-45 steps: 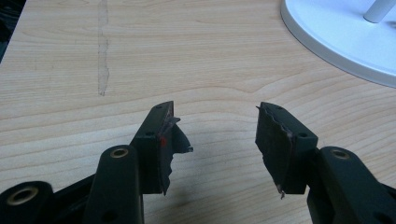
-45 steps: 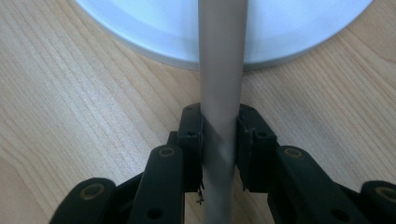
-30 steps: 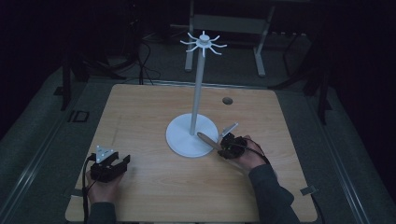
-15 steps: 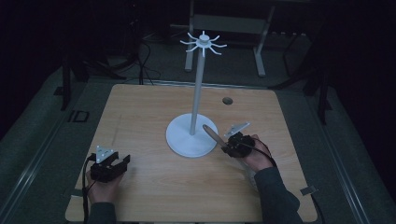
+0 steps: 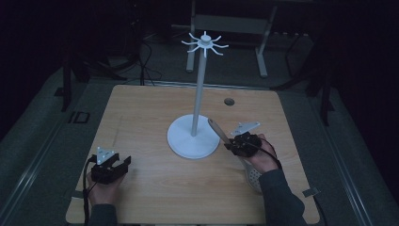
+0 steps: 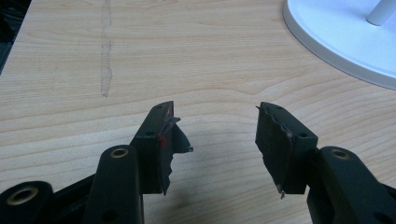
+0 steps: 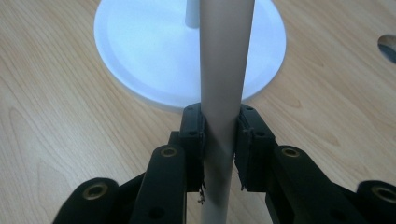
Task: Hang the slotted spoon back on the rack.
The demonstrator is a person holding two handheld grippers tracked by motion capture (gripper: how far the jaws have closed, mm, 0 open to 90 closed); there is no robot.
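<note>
A white stand [image 5: 198, 94] with a ring of hooks [image 5: 205, 43] at its top rises from a round base [image 5: 181, 141] at the table's middle. My right gripper [image 5: 231, 144] is just right of the base, shut on the beige handle [image 5: 217, 128] of a utensil that slants up and left over the base's edge. The utensil's perforated head [image 5: 254, 176] hangs low beside the right forearm. In the right gripper view the handle [image 7: 226, 56] runs up between the shut jaws [image 7: 222, 114], with the base [image 7: 140, 51] behind it. My left gripper [image 5: 123, 163] rests at the front left, open and empty [image 6: 215, 109].
The wooden table [image 5: 141, 113] has a round cable hole [image 5: 229, 101] at the back right, also in the right gripper view [image 7: 388, 46]. The stand's base [image 6: 336, 37] lies ahead and right of the left gripper. Dark floor and metal frames surround the table.
My right gripper has shifted slightly right, and the handle's free end has tilted higher above the base. The left gripper has stayed still.
</note>
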